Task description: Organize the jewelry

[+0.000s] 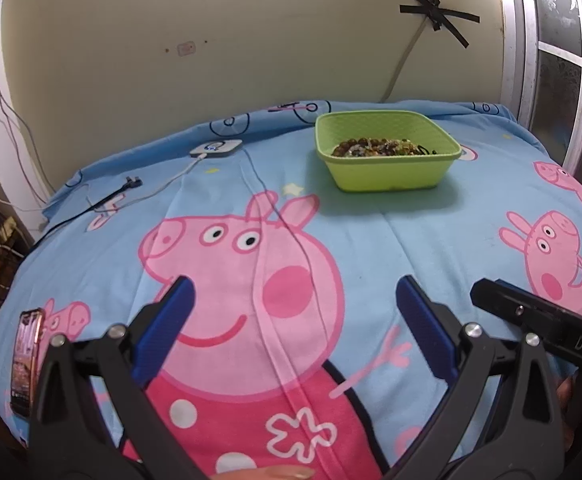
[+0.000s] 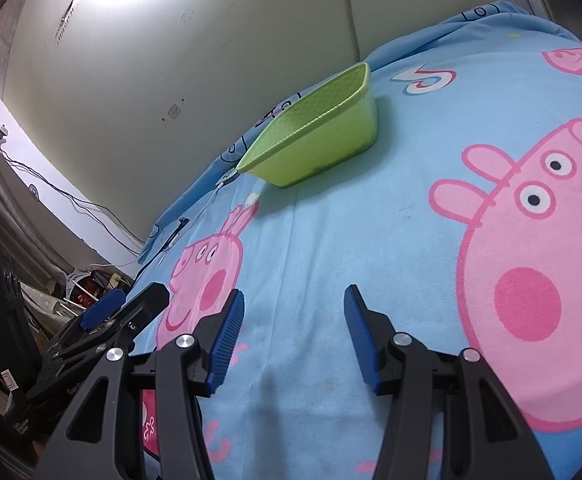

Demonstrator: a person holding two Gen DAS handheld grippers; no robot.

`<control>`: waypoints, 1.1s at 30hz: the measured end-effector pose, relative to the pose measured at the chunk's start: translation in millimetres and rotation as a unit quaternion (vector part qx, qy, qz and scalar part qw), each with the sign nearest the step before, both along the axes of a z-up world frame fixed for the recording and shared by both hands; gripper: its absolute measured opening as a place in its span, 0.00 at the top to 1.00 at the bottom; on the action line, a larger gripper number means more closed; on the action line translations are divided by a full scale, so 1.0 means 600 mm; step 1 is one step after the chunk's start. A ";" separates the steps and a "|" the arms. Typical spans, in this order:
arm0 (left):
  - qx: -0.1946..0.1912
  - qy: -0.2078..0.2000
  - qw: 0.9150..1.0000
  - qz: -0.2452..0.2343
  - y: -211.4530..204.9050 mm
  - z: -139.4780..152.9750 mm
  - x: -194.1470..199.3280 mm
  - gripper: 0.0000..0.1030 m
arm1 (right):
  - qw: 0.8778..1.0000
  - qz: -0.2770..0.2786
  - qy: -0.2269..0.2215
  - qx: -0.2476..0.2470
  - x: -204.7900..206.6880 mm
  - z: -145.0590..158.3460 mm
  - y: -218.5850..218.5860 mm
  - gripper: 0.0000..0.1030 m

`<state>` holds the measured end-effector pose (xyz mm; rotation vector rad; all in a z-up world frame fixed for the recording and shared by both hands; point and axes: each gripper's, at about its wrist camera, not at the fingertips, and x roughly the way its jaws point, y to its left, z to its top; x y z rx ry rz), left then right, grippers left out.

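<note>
Both tongs are released and empty. The left tongs (image 1: 295, 304) have their blue ribbed pads spread wide over the sheet (image 1: 431, 216); the right tongs (image 2: 294, 312) are likewise parted, tilted, with nothing between them. The right tongs' black body juts in at the lower right edge of the left view, so the two sit close together, near the front of the bed.

The jewelry (image 1: 375, 147) lies well ahead, in the green tub (image 1: 391, 174) near the wall: a heap of dark, glossy round beads with some paler ones and a thin black cord at the right end. The right view shows only the tub's outer wall and dimpled inner face; its contents are hidden there.

Judging by this, the next step is a reach to the tub. Best to come in over the rim from above, pads parted just enough, and pinch a single strand at the top of the heap rather than digging in; beads are hard and slick, so grip across the string, where the ribs can bite. The tub is thin, light plastic on soft cloth and may slide or tip if nudged, so the other tongs could steady its rim. Strands may be tangled; lift slowly.

The sheet is soft printed cotton, creased down the middle. A phone (image 1: 25, 360) lies at the left edge, a white charger (image 1: 216, 147) and cables further back.
</note>
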<state>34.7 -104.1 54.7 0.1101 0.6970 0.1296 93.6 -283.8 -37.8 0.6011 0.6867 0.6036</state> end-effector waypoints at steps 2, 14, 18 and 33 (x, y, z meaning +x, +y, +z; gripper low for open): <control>0.002 0.000 1.000 0.000 0.001 -0.001 0.000 0.06 | 1.000 0.001 0.000 0.000 0.001 0.000 0.001 0.68; 0.002 0.002 1.000 -0.001 -0.002 -0.003 0.000 0.06 | 1.000 0.002 0.000 -0.002 0.002 -0.001 0.002 0.68; 0.004 0.005 1.000 -0.005 -0.002 -0.008 0.001 0.06 | 1.000 0.002 0.000 -0.002 0.002 0.000 0.002 0.68; 0.004 0.010 1.000 -0.011 -0.001 -0.015 0.002 0.06 | 1.000 0.001 0.000 -0.002 0.001 0.000 0.001 0.68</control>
